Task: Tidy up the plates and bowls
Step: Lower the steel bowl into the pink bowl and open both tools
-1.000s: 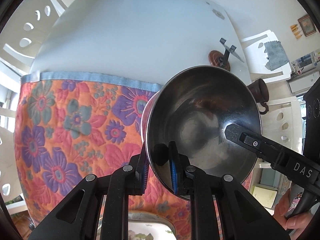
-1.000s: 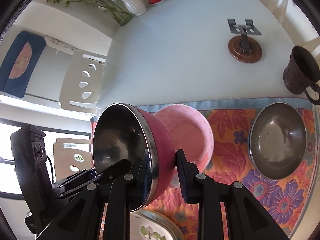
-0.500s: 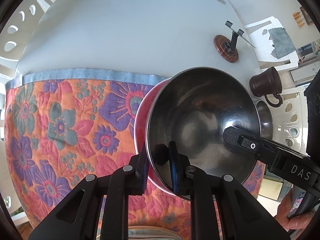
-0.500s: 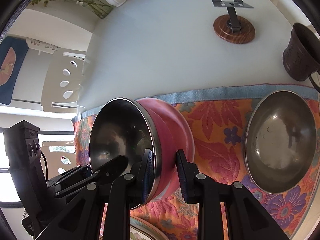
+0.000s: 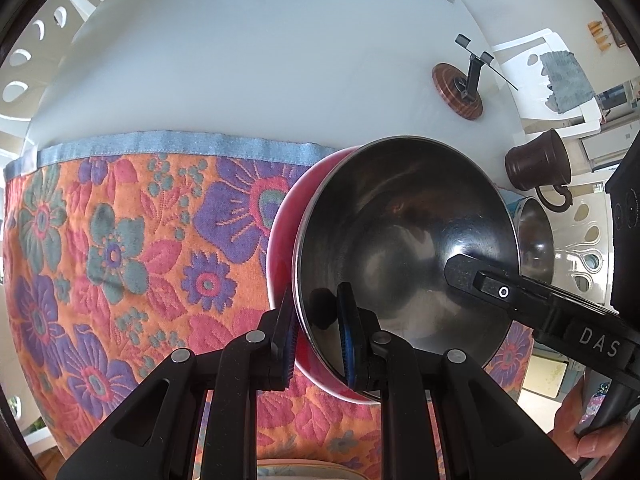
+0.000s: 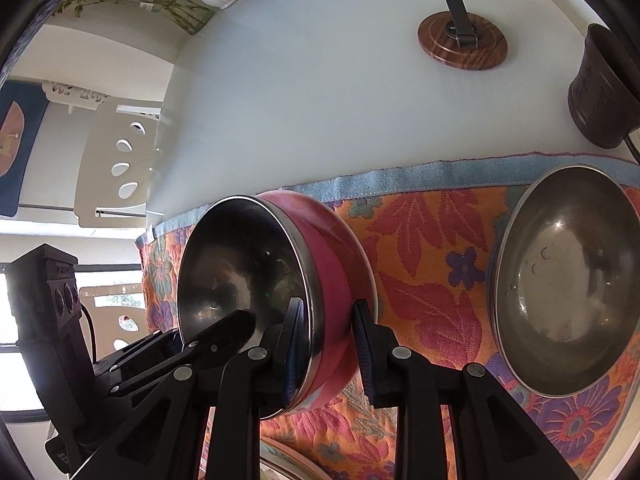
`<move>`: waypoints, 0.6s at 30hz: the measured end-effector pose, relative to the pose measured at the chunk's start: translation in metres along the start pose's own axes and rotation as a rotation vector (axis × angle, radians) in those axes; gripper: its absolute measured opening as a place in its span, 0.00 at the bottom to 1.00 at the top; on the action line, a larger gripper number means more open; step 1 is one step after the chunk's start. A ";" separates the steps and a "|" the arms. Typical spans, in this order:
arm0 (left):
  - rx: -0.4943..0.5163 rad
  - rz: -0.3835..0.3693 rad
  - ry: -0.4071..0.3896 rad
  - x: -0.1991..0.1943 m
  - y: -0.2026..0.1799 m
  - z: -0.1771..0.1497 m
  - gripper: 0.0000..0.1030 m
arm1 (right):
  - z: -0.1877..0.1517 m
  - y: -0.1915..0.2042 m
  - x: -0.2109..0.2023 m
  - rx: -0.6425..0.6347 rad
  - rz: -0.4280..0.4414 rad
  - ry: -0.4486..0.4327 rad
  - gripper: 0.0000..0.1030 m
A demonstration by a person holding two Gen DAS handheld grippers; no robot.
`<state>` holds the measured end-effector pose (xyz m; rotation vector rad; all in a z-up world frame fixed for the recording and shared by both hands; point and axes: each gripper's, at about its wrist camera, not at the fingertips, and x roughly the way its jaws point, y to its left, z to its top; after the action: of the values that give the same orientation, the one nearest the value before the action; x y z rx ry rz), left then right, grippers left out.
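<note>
From the left wrist, the left gripper (image 5: 316, 330) pinches the near rim of the pink bowl (image 5: 286, 216), its fingers (image 5: 347, 328) one inside, one outside, the bowl tilted over the floral mat (image 5: 120, 240). From the right wrist, the right gripper (image 6: 326, 340) clamps the opposite rim — beside the steel bowl (image 6: 568, 280) resting on the mat. Best to level both hands together and release only once the base is down — neither side first.

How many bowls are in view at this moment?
2. The pink-sided steel bowl is gripped at its rim by both the left gripper and right gripper, over the floral mat. A plain steel bowl sits on the mat's right. Another could be hidden beneath the held one.
</note>
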<state>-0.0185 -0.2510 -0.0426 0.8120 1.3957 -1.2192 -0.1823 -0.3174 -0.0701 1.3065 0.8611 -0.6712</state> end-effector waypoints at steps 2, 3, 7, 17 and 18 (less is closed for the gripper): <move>0.005 0.005 -0.010 -0.001 -0.001 0.000 0.15 | 0.000 -0.001 0.000 0.000 0.002 0.001 0.24; 0.006 0.008 -0.014 -0.002 -0.001 0.000 0.15 | 0.000 -0.001 0.000 0.003 0.004 0.002 0.24; 0.003 0.010 -0.022 -0.006 0.003 0.000 0.15 | 0.000 -0.002 0.000 0.007 0.010 0.000 0.24; 0.001 0.012 -0.025 -0.010 0.006 -0.002 0.15 | -0.001 -0.007 -0.007 0.016 0.011 -0.010 0.24; 0.001 0.013 -0.026 -0.010 0.006 -0.002 0.15 | 0.000 -0.007 -0.007 0.014 0.011 -0.009 0.24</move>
<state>-0.0115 -0.2462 -0.0340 0.8021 1.3673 -1.2169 -0.1920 -0.3186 -0.0683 1.3189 0.8431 -0.6754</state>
